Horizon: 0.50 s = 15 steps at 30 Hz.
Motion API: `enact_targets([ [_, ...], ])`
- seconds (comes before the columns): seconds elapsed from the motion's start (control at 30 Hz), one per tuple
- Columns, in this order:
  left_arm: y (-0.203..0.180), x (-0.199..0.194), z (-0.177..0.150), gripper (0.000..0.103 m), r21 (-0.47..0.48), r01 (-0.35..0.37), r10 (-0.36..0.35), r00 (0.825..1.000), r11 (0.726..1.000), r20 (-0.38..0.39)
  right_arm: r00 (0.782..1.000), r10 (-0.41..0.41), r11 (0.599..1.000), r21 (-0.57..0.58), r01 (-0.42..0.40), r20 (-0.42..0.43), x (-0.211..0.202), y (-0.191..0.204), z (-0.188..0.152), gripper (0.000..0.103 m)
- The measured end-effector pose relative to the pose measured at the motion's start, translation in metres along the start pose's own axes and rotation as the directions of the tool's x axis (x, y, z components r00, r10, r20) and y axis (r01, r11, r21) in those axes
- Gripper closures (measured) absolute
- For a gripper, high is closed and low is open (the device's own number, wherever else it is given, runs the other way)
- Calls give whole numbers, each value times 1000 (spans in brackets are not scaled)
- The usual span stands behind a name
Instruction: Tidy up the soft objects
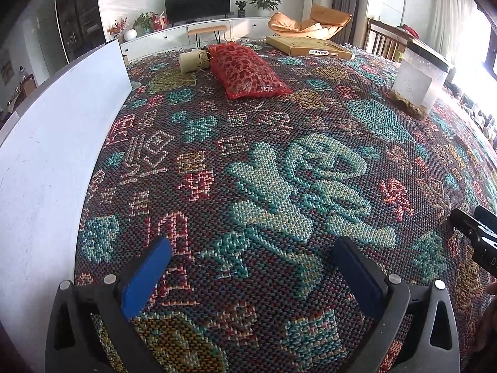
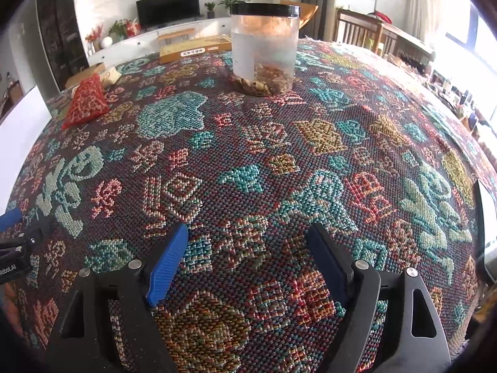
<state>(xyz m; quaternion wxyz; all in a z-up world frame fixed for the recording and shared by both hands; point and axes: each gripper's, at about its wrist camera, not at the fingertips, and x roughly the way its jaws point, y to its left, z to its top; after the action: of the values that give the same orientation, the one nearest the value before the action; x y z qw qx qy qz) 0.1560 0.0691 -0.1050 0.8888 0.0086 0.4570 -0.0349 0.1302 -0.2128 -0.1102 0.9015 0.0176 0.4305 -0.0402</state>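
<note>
I hold left gripper (image 1: 248, 267) and right gripper (image 2: 247, 253) wide, empty | red pouch (image 1: 247, 73) far, untouched | sorting unstarted, I judge

The left gripper (image 1: 248, 258), fingers (image 1: 146, 276) spread wide, hangs over the woven cloth (image 1: 279, 161); red pouch (image 1: 248, 71) lies beyond.

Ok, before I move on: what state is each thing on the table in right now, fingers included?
Left gripper: fingers open, nothing between them.
Right gripper: fingers open, nothing between them.
Red pouch: lying flat on the patterned cloth, untouched.
Beige pouch: lying beside the red pouch, touching it.
Clear jar: upright, black lid on, dried material at the bottom.
Flat cardboard box: lying flat, closed.
</note>
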Motion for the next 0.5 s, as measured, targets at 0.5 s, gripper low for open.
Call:
enact_targets([
  [0.5, 0, 0, 0, 0, -2, 4, -4, 1000, 1000, -1, 1000, 6, 1000, 1, -6, 0, 0, 0, 0, 21],
])
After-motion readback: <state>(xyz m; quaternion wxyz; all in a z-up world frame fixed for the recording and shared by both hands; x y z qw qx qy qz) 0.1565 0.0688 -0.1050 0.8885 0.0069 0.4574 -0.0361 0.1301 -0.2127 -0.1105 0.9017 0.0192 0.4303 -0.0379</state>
